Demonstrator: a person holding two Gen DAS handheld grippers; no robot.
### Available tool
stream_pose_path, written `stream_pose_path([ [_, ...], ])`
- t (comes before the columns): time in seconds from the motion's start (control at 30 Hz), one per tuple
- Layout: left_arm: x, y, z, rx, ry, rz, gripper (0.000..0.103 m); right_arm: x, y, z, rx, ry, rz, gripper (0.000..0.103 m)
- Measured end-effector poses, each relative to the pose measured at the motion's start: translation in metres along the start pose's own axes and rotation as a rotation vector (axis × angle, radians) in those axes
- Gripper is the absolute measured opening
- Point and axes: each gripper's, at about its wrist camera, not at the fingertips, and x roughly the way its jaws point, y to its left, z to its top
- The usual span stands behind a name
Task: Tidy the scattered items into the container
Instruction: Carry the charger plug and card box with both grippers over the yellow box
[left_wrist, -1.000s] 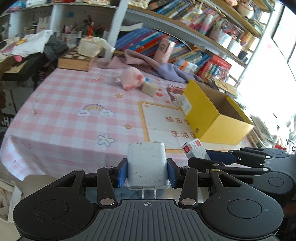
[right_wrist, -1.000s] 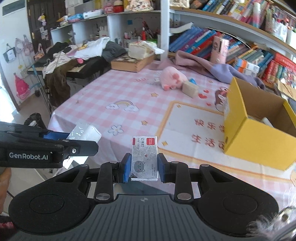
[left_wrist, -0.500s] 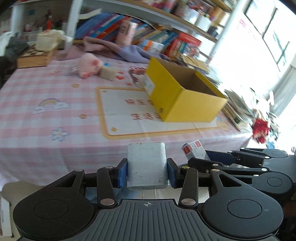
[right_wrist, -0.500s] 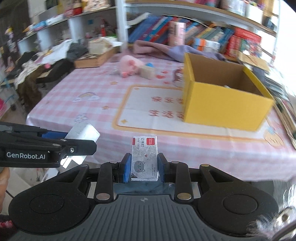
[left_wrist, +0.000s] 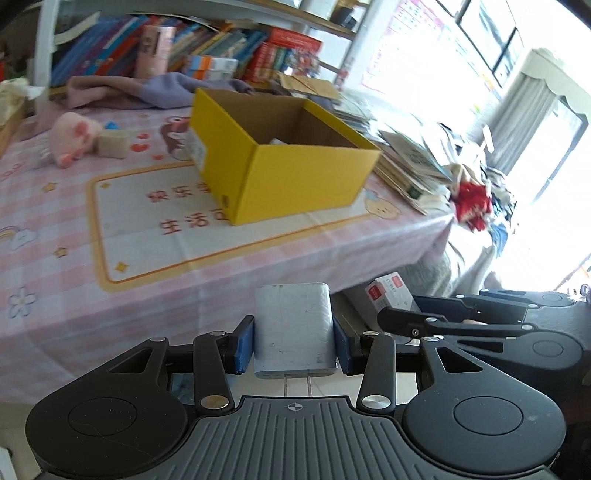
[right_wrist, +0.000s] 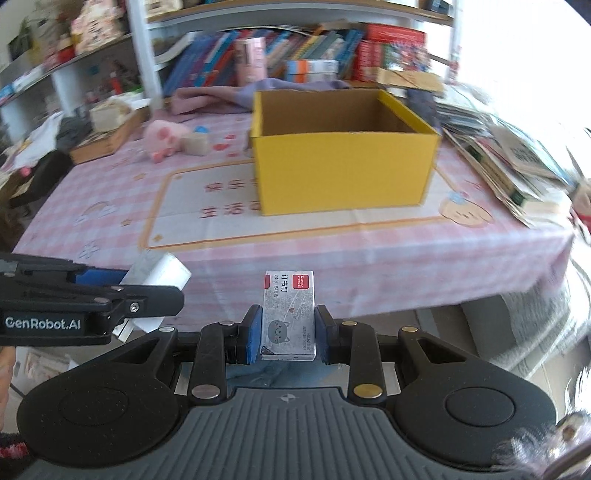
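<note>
- Gripping a grey charger (left_wrist: 293, 326), the left hand-held gripper (left_wrist: 293, 341) hangs near the surface (left_wrist: 166, 266).
- The right hand-held gripper (right_wrist: 288, 334) clamps a staple box (right_wrist: 289, 314); the yellow box (right_wrist: 343, 173) sits farther off.

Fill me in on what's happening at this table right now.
A person with a gripper in each hand is tidying loose items into the yellow box. The left gripper is shut on a white charger, and the right gripper is shut on a small staple box. Both are held short of the table's near edge, not yet over the box. A pink plush pig and a beige block lie on the pink tablecloth.
</note>
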Motion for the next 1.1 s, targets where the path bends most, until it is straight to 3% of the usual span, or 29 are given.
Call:
stream_pose_path([
  [0.57,0.037,-0.026,0.019,0.061,0.05,-0.069,0.042,0.003,-0.04,0.002,0.075,0.024,-0.072,0.028],
  [1.1,0.075,-0.036,0.055,0.095,0.025,-0.073,0.042,0.034,-0.075,0.036,0.077,0.003,-0.061,0.028],
])
